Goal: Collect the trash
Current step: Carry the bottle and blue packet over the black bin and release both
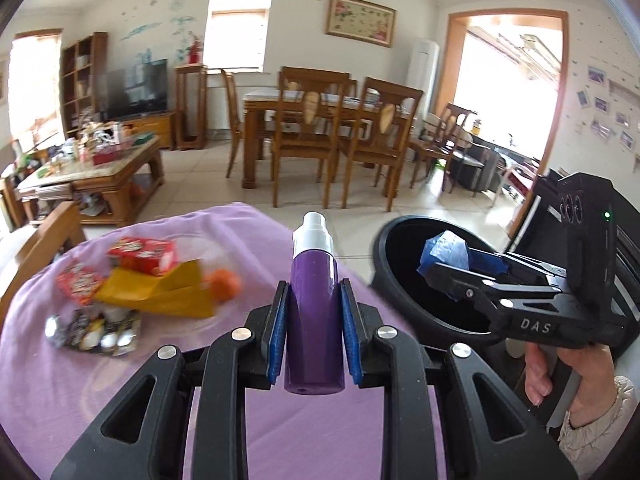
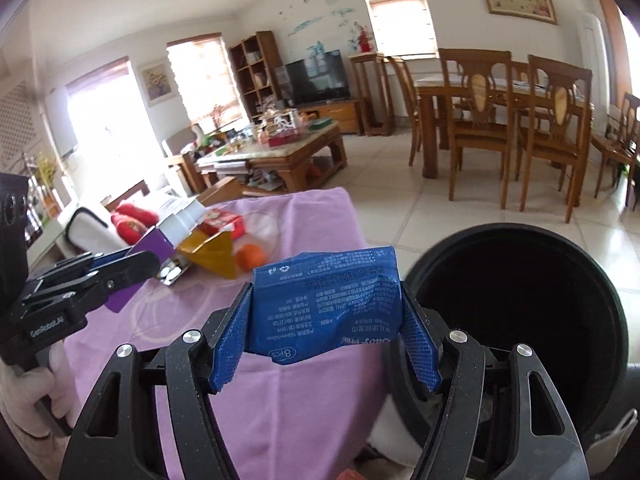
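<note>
My left gripper (image 1: 314, 298) is shut on a purple bottle with a white cap (image 1: 314, 280), held above the purple-clothed table (image 1: 240, 420). My right gripper (image 2: 326, 308) is shut on a crumpled blue wipes packet (image 2: 326, 308); in the left wrist view that right gripper (image 1: 444, 276) and its blue packet (image 1: 446, 252) hang over the mouth of the black bin (image 1: 400, 280). From the right wrist the black bin (image 2: 520, 320) gapes at lower right, beside the table edge. The left gripper (image 2: 132, 264) with the purple bottle (image 2: 154, 246) shows at far left.
On the cloth lie a red box (image 1: 144, 256), a red packet (image 1: 80, 282), a yellow paper bag (image 1: 160, 292), an orange (image 1: 226, 286) and a foil blister pack (image 1: 96, 330). Dining chairs (image 1: 304, 136) and a cluttered coffee table (image 1: 92, 168) stand beyond on the tiled floor.
</note>
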